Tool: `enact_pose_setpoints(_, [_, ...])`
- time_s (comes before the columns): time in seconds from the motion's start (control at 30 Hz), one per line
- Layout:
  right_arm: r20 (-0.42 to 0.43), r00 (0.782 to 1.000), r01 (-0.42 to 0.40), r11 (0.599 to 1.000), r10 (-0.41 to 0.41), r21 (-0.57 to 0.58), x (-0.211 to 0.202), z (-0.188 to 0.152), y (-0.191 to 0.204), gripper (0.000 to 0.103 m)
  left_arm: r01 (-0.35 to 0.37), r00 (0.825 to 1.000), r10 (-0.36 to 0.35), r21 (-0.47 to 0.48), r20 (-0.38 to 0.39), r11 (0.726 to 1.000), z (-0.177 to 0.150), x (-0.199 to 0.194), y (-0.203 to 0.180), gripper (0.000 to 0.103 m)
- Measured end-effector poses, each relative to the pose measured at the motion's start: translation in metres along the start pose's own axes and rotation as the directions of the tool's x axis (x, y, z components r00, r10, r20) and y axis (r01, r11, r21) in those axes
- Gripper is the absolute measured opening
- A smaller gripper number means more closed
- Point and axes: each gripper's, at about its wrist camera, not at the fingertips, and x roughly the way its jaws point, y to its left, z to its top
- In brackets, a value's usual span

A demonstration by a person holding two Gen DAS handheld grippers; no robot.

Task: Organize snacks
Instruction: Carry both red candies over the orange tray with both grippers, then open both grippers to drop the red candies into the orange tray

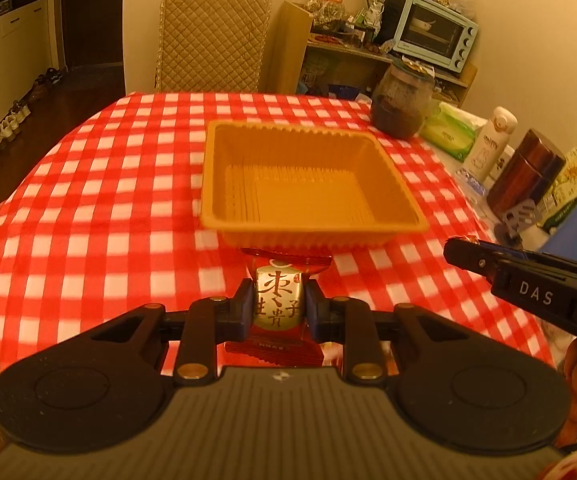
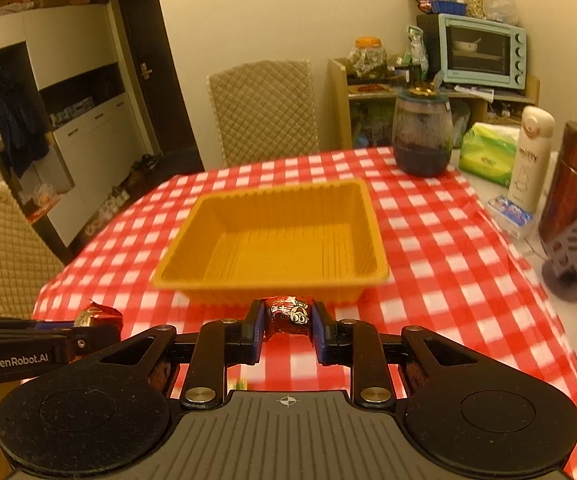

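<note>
An orange plastic tray [image 1: 408, 208] sits empty on the red-and-white checked tablecloth; it also shows in the right wrist view [image 2: 372, 240]. My left gripper [image 1: 279, 304] is shut on a red-and-gold wrapped snack [image 1: 278, 300], held just short of the tray's near wall. My right gripper [image 2: 288, 316] is shut on a small red wrapped candy [image 2: 288, 314], also just in front of the tray's near wall. The right gripper [image 1: 528, 280] shows at the right of the left wrist view. The left gripper [image 2: 28, 344] with its snack [image 2: 96, 316] shows at the left of the right wrist view.
A dark glass jar [image 2: 422, 136], a green tissue pack [image 2: 488, 152], a white bottle [image 2: 528, 152] and a brown canister [image 2: 576, 176] stand along the table's right side. A small grey stand [image 2: 568, 256] is nearby. A quilted chair [image 2: 264, 108] stands behind the table.
</note>
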Motion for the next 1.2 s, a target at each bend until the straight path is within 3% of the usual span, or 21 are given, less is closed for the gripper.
enact_pose_setpoints(0.47, [0.0,1.0,-0.019,1.0,0.019,0.006,0.078,0.058,-0.013,0.025,0.01,1.0,-0.01,-0.005,0.011,1.0,0.065,0.066,0.0,0.024])
enact_pose_setpoints(1.03, [-0.054,0.998,-0.008,0.999,0.01,0.052,0.142,0.069,-0.034,0.025,-0.012,1.0,0.012,-0.007,0.003,1.0,0.091,0.126,0.007,0.025])
enact_pose_setpoints(1.1, [-0.056,0.998,-0.005,0.998,0.008,0.055,0.143,0.069,-0.034,0.025,-0.012,1.0,0.012,-0.014,0.01,1.0,0.093,0.13,0.007,0.041])
enact_pose_setpoints(1.2, [-0.058,0.998,-0.003,0.998,0.007,0.06,0.146,0.069,-0.036,0.025,-0.016,1.0,0.016,-0.007,0.014,1.0,0.095,0.132,0.006,0.043])
